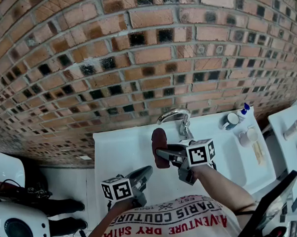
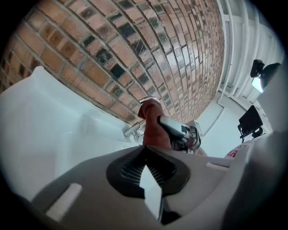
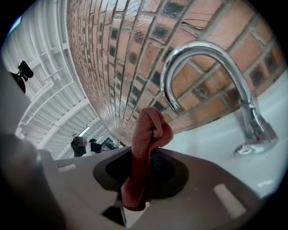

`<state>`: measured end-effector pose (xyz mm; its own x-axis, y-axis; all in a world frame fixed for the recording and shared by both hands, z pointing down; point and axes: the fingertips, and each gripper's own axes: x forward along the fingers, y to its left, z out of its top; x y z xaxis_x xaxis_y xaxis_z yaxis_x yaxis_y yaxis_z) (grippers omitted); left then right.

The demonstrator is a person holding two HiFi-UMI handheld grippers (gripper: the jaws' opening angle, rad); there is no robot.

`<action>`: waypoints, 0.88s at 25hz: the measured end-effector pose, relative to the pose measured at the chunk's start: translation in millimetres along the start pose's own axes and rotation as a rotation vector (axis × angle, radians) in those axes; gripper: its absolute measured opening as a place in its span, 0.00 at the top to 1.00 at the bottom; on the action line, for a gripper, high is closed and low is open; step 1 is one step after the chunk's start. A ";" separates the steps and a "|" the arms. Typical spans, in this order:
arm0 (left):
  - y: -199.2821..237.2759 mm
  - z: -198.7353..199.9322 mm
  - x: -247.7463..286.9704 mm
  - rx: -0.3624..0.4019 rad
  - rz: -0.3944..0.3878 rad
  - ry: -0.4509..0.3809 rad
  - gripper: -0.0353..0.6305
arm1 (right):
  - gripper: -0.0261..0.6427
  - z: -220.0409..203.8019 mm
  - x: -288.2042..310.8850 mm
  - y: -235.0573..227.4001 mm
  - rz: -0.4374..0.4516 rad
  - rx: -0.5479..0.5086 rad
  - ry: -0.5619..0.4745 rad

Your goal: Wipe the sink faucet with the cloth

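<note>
The chrome gooseneck faucet (image 1: pixel 174 117) stands at the back rim of the white sink (image 1: pixel 115 152); in the right gripper view the faucet (image 3: pixel 216 67) arches above and to the right of the jaws. My right gripper (image 1: pixel 161 152) is shut on a dark red cloth (image 1: pixel 159 146), held upright over the basin just left of and below the spout. The cloth (image 3: pixel 146 152) sticks up between the jaws, its top close to the spout tip but apart from it. My left gripper (image 1: pixel 146 172) hangs lower left over the basin, jaws together and empty; its own view shows the cloth (image 2: pixel 153 126) ahead.
A brick wall (image 1: pixel 134 56) rises behind the sink. On the sink's right ledge stand a cup (image 1: pixel 232 120), a blue-capped bottle (image 1: pixel 245 110) and other small items. A white counter (image 1: pixel 290 142) lies at the far right. Shoes (image 1: pixel 64 216) and a white device (image 1: pixel 15 229) are on the floor at left.
</note>
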<state>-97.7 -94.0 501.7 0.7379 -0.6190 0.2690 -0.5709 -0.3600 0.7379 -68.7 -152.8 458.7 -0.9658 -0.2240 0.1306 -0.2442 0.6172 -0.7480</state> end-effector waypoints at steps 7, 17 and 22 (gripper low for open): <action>11.7 -0.4 1.8 -0.038 -0.001 0.006 0.95 | 0.82 50.7 20.3 6.9 0.027 -0.047 -0.055; 21.8 16.9 7.3 -0.023 0.008 -0.009 0.95 | 0.82 66.8 31.4 -26.1 -0.011 -0.004 -0.084; 23.9 14.5 8.5 -0.043 0.007 -0.005 0.95 | 0.82 70.4 32.0 -31.5 0.028 0.075 -0.129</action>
<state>-110.3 -117.9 512.7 0.7321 -0.6250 0.2710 -0.5601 -0.3258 0.7617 -85.7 -232.5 440.5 -0.9517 -0.3057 0.0275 -0.2053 0.5672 -0.7976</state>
